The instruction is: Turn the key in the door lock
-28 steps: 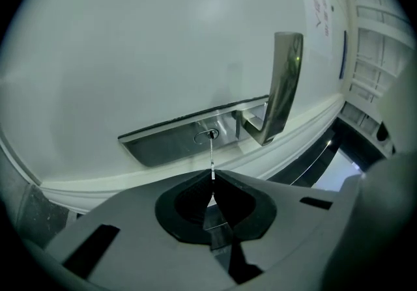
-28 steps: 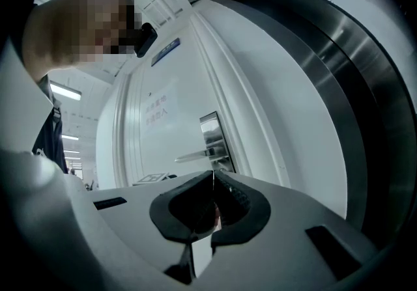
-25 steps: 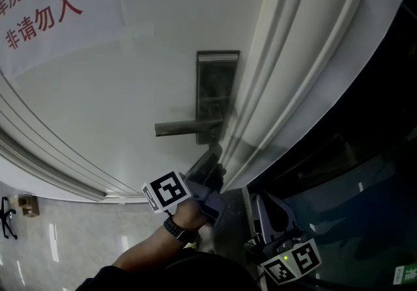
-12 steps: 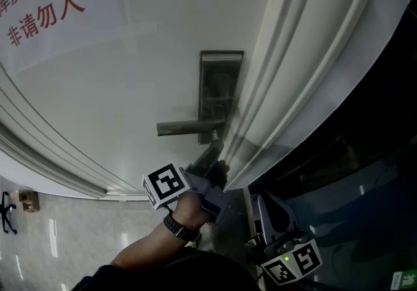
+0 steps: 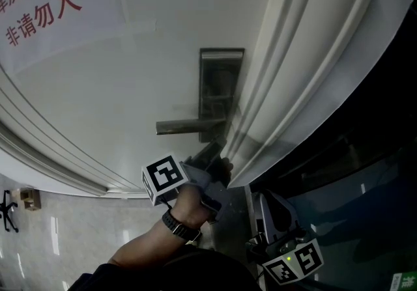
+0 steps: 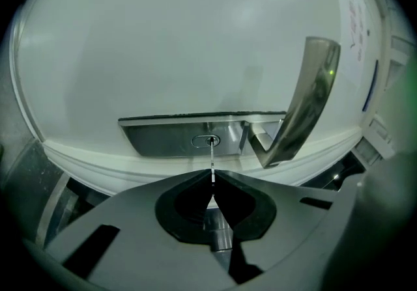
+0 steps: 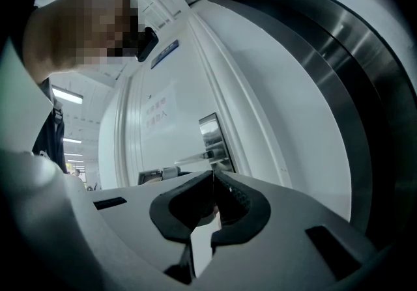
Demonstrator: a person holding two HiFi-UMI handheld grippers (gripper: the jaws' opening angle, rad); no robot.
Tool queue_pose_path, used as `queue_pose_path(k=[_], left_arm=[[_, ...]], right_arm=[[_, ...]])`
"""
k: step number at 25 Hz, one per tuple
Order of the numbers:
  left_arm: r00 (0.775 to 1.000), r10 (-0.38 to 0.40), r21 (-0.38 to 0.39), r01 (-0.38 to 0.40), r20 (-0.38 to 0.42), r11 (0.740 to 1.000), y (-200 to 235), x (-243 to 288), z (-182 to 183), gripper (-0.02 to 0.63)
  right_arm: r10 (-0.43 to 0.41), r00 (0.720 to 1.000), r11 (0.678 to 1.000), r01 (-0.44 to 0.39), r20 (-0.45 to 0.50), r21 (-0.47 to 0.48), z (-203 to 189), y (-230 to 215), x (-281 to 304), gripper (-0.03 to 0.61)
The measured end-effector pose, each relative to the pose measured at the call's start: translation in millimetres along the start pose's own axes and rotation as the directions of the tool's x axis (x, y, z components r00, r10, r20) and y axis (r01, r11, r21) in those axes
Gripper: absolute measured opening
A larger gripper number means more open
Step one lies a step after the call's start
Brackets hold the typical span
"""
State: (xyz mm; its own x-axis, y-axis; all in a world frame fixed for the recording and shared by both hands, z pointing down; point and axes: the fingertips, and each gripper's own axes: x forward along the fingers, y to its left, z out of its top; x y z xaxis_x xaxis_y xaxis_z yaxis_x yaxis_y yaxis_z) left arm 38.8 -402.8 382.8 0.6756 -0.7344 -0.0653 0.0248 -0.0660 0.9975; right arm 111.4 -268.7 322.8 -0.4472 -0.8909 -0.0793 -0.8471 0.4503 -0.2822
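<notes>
A metal lock plate [image 5: 220,88] with a lever handle [image 5: 184,127] sits on the white door [image 5: 130,88]. My left gripper [image 5: 217,158] is held just below the plate, its marker cube toward me. In the left gripper view, the left gripper [image 6: 212,180] is shut on a thin key [image 6: 212,159]. The key's tip reaches the keyhole [image 6: 206,141] in the lock plate [image 6: 169,138]; the lever handle [image 6: 306,104] stands to the right. My right gripper [image 5: 260,204] hangs lower, apart from the door. In its own view the right gripper [image 7: 212,178] is shut with nothing in it.
A paper notice with red characters [image 5: 39,3] is stuck on the door's upper left. The moulded door frame [image 5: 287,68] runs diagonally on the right beside dark glass [image 5: 365,179]. A pale tiled floor [image 5: 58,231] shows at lower left.
My left gripper with the key has edged up and slightly right, closer to the lock plate. The right gripper has stayed where it was.
</notes>
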Motion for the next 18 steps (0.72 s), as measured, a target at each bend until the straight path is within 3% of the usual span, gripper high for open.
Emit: queue_pose_path(k=[5,18], left_arm=[[1.0,0.002,-0.02,-0.002,-0.005,1.0,0.2,3.1,7.8,0.005],[0.999,0.042,0.089,-0.04,-0.026,0.995,-0.7,17.2,24.3,0.006]], right_arm=[[0.008,1.0,1.0,-0.008,0.002,0.005,-0.4,1.3,1.9,0.017],[0.021,1.0,1.0,-0.021,-0.012,0.01,-5.0,1.9,7.4,0.017]])
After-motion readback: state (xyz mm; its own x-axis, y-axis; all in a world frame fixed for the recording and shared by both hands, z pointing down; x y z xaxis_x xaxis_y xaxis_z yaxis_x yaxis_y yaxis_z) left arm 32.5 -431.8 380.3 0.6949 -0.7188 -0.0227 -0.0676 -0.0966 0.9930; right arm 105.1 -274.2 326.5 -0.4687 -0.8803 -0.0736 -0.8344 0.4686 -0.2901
